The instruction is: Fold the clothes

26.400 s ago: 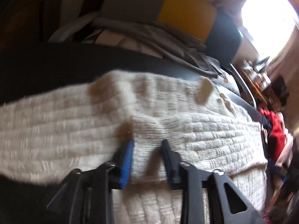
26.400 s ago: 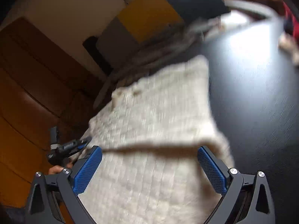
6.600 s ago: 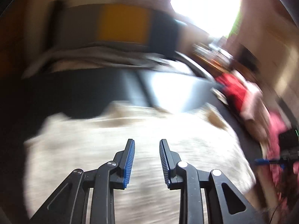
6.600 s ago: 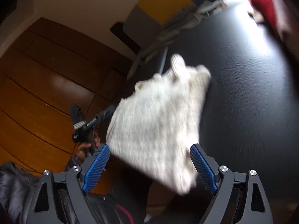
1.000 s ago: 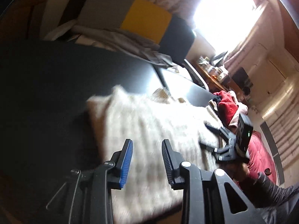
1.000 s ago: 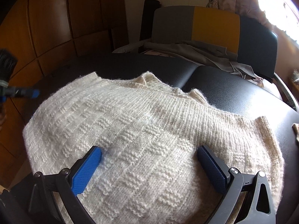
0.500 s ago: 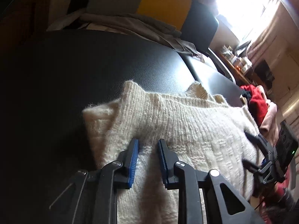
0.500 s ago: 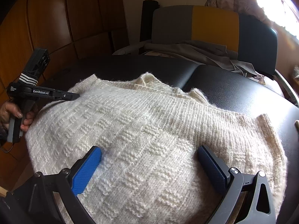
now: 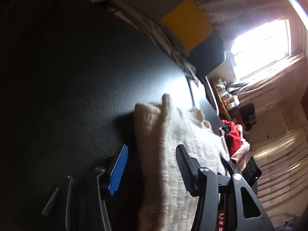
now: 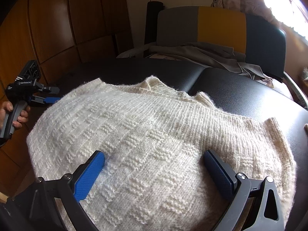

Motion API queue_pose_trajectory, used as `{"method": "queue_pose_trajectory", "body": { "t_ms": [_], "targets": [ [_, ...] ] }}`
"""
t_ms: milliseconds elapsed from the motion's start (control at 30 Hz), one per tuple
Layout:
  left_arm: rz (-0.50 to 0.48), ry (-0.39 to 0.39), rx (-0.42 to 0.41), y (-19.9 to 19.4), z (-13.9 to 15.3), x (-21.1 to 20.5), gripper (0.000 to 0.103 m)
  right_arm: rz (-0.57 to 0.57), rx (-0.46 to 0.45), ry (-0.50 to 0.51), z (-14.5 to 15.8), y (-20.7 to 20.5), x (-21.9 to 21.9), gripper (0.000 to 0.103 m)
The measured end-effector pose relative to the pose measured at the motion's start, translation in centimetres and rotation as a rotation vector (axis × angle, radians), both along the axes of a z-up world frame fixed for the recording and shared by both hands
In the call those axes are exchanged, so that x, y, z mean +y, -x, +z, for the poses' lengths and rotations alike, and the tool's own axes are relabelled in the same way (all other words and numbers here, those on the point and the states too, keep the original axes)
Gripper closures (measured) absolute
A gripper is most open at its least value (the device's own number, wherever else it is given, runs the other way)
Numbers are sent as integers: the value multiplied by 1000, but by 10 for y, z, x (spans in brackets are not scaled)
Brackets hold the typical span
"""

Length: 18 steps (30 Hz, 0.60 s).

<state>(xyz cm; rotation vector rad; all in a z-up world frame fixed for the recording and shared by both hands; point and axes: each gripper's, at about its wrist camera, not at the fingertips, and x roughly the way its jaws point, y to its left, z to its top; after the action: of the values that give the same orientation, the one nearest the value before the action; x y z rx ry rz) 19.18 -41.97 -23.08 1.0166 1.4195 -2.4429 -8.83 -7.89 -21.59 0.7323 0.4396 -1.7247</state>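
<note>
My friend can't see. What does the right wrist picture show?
A fluffy cream knitted sweater lies on a black padded surface, with the open right gripper resting over it. At the far left, a hand holds the left gripper by the sweater's edge.

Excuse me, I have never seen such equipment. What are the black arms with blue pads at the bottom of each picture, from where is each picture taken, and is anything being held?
No robot is here. A person holds a two-finger gripper in each hand, and a small camera on each gripper looks forward along its fingers. One picture comes from the left gripper, the other from the right gripper. In the right view you also see the left gripper from outside, in the person's hand.

A cream knitted sweater lies on a black padded surface. Behind it stands a grey, yellow and dark backrest with grey cloth draped in front.

Nothing is gripped. The left jaws are opening, with the sweater's edge between them. The right jaws stand wide open over the sweater.
</note>
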Motion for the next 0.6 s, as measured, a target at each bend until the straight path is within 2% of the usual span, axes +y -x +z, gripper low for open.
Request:
{"method": "queue_pose_trajectory", "body": {
  "t_ms": [100, 200, 267, 300, 367, 500, 600],
  "targets": [
    [-55, -10, 5, 18, -8, 7, 50, 0, 5, -5, 0, 0, -1, 0],
    [-77, -58, 9, 32, -12, 8, 54, 0, 7, -6, 1, 0, -2, 0],
    [-80, -51, -5, 39, -12, 12, 63, -1, 6, -5, 1, 0, -2, 0],
    [-82, -48, -12, 43, -13, 14, 73, -1, 6, -4, 1, 0, -2, 0],
    [-77, -52, -19, 47, -14, 15, 78, -4, 7, -6, 1, -1, -2, 0],
    [-37, 11, -60, 48, -1, 9, 86, -9, 6, -22, 2, -3, -4, 0],
    [-10, 70, -82, 43, 17, -6, 87, 67, -42, -93, 16, -1, -7, 0]
  ]
}}
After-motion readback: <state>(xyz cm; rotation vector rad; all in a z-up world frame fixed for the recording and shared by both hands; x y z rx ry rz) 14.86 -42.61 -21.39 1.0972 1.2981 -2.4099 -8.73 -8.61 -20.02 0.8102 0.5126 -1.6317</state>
